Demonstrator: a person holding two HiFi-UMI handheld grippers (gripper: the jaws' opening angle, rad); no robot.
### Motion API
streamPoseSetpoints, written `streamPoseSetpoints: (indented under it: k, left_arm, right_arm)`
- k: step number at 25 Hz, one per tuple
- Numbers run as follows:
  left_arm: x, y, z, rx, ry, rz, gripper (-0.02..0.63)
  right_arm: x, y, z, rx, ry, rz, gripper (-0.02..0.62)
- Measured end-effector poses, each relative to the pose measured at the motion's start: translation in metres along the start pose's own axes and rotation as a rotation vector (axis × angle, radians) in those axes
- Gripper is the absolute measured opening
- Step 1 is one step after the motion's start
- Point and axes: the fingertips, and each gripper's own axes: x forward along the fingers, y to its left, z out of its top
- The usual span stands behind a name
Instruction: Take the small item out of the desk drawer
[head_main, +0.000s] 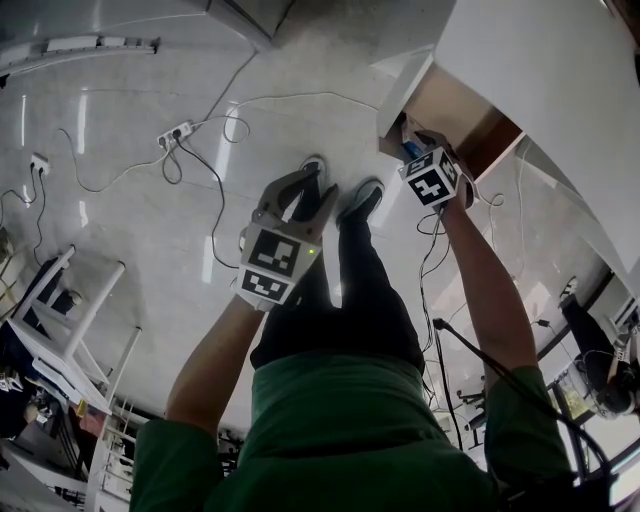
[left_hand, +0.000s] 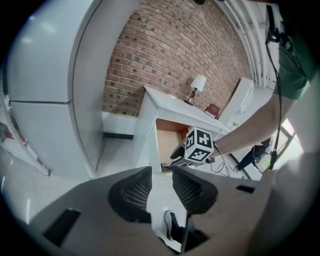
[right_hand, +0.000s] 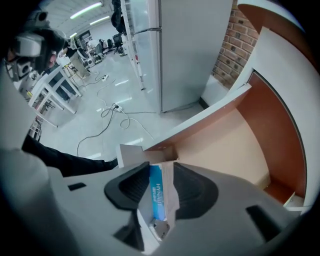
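Observation:
A small white and blue box (right_hand: 157, 192) stands at the front corner of the open desk drawer (right_hand: 225, 145), which has a bare wooden bottom. My right gripper (right_hand: 161, 175) reaches into that drawer, and the box fills the gap between its two pads. In the head view the right gripper (head_main: 410, 140) is at the drawer (head_main: 455, 105) of the white desk (head_main: 540, 70). My left gripper (head_main: 312, 192) hangs over the floor, away from the desk, open and holding nothing. Seen from the left gripper (left_hand: 161, 177), the right gripper's marker cube (left_hand: 200, 146) is in front of the drawer.
Cables and a power strip (head_main: 178, 132) lie on the glossy floor. The person's shoes (head_main: 362, 200) stand below the drawer. A white frame table (head_main: 70, 310) is at the left. A tall white cabinet (right_hand: 190, 50) stands beyond the drawer, and a lamp (left_hand: 198, 84) is on the desk top.

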Motion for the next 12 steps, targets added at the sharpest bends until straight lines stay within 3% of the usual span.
streamPoseSetpoints:
  k: [4, 9, 12]
  left_arm:
    - [0.001, -0.002, 0.000, 0.000, 0.013, -0.005, 0.123]
    - [0.001, -0.005, 0.000, 0.006, 0.019, -0.014, 0.123]
    - [0.001, -0.009, 0.000, 0.005, 0.020, -0.017, 0.123]
  right_arm:
    - [0.002, 0.000, -0.005, 0.023, 0.017, -0.023, 0.143]
    - [-0.001, -0.006, -0.005, -0.045, 0.008, -0.100, 0.095]
    - [-0.007, -0.014, -0.011, 0.001, -0.015, -0.122, 0.089]
